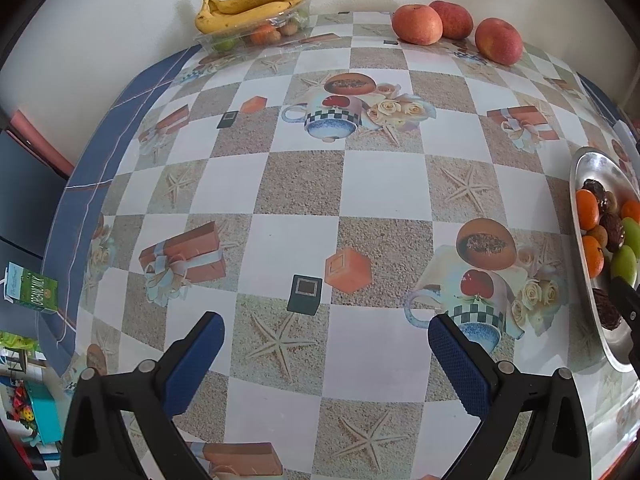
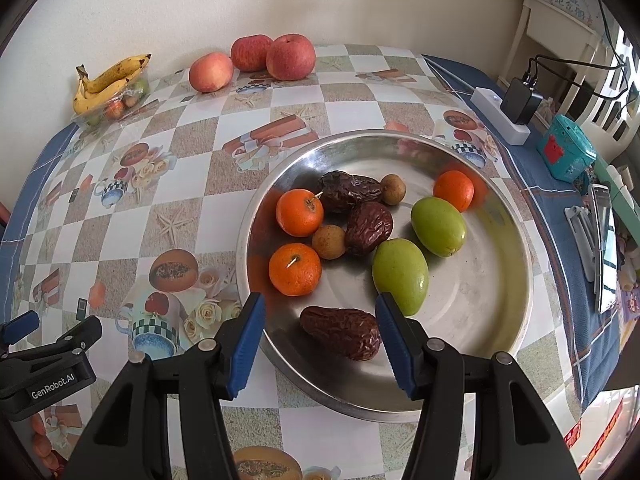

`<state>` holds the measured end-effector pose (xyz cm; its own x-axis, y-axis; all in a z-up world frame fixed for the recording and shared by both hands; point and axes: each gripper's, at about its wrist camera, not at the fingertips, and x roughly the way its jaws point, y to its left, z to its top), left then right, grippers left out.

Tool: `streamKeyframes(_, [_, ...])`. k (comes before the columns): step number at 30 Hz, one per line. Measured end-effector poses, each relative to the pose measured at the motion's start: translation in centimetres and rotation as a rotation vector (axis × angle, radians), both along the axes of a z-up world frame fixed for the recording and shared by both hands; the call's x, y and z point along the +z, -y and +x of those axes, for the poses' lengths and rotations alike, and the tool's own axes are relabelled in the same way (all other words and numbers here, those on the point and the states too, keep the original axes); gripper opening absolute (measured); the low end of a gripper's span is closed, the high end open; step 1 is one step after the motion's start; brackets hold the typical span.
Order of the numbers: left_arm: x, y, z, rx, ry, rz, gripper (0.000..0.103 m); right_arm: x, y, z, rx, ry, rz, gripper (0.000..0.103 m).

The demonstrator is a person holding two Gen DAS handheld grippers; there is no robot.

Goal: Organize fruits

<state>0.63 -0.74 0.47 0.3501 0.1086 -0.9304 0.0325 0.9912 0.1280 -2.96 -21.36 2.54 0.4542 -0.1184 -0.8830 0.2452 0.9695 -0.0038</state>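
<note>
A steel plate holds three small oranges, two green fruits, three wrinkled brown dates and two small brown longans. My right gripper hangs open over the plate's near rim, its blue pads on either side of the nearest date without touching it. My left gripper is open above bare tablecloth; the plate lies at its right edge. Three red apples sit at the far edge of the table. Bananas rest on a clear tray of small fruit.
A patterned checked cloth covers the table, with a wall behind it. To the right of the plate lie a white power strip with a black charger, a teal box and a phone. A milk carton stands off the left edge.
</note>
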Motion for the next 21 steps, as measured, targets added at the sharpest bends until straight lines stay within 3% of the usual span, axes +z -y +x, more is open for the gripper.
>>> streamKeyframes(21, [-0.02, 0.0, -0.15, 0.005, -0.001, -0.009, 0.103, -0.17, 0.13, 0.06, 0.002, -0.013, 0.005, 0.058])
